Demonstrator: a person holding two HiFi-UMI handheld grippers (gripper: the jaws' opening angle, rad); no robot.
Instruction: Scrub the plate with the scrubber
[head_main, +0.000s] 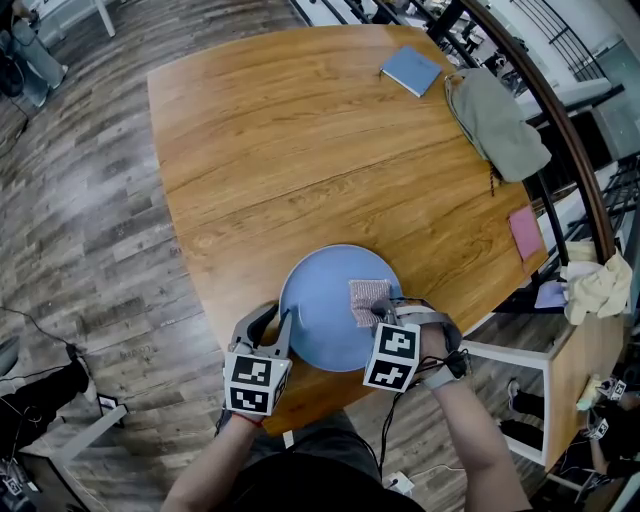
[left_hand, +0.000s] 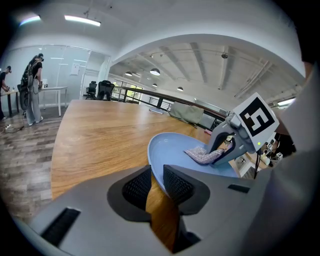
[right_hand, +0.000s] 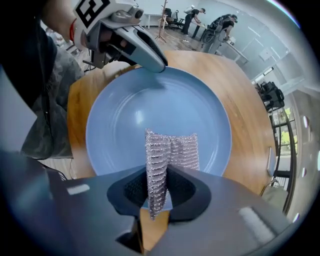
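A round light-blue plate lies at the near edge of the wooden table. My left gripper is shut on the plate's left rim, the rim pinched between its pads. My right gripper is shut on a silvery mesh scrubber, which lies on the right part of the plate. In the right gripper view the scrubber stands folded between the pads and spreads onto the plate. The left gripper shows on the plate's far rim there.
At the table's far right lie a blue notebook, a grey-green cloth bundle and a pink pad. A dark railing runs past the table's right side. People stand at distant desks. Wood floor surrounds the table.
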